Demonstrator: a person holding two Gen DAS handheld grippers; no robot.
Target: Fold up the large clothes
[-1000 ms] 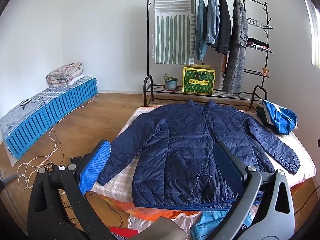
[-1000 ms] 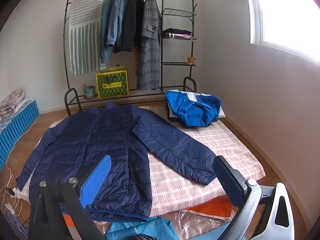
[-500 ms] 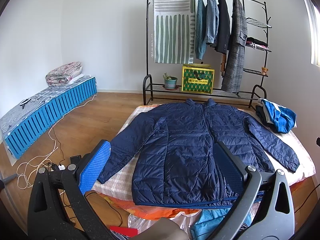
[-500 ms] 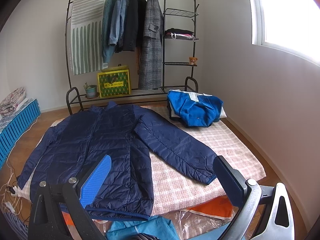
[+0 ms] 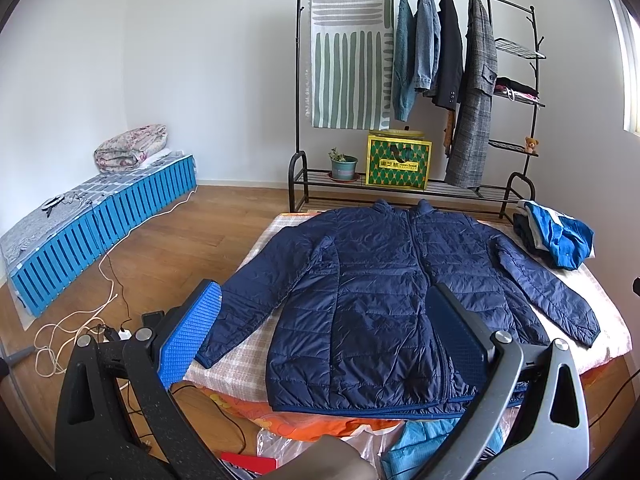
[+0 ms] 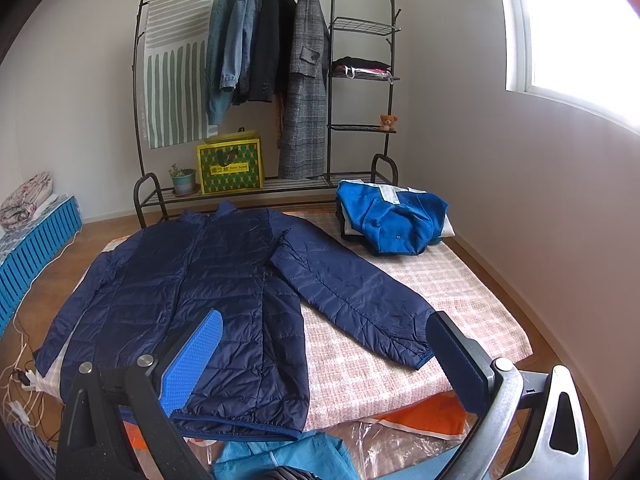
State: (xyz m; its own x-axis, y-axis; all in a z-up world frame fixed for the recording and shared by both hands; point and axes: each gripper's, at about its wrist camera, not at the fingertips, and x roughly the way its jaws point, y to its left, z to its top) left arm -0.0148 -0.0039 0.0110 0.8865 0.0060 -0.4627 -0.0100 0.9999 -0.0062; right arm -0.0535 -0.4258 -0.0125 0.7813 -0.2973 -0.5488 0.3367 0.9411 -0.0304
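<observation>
left gripper [image 5: 324, 328] wide apart, holding nothing | right gripper [image 6: 324, 344] wide apart, holding nothing | navy puffer jacket [image 5: 384, 292] spread flat on checked mattress [image 6: 460, 280], sleeves out | blue garment pile [image 6: 394, 220] at far corner | clothes rack [image 5: 420, 80] behind

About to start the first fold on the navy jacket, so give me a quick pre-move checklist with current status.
1. Navy jacket lies flat, front up: ok.
2. Both sleeves spread out to the sides, right sleeve unfolded: ok.
3. Left gripper open, holding nothing: ok.
4. Right gripper open, holding nothing: ok.
5. Checked mat beside the right sleeve is bare for folding; blue garment pile lies apart at the far corner: ok.
6. Zipper fully closed: cannot tell.
</observation>
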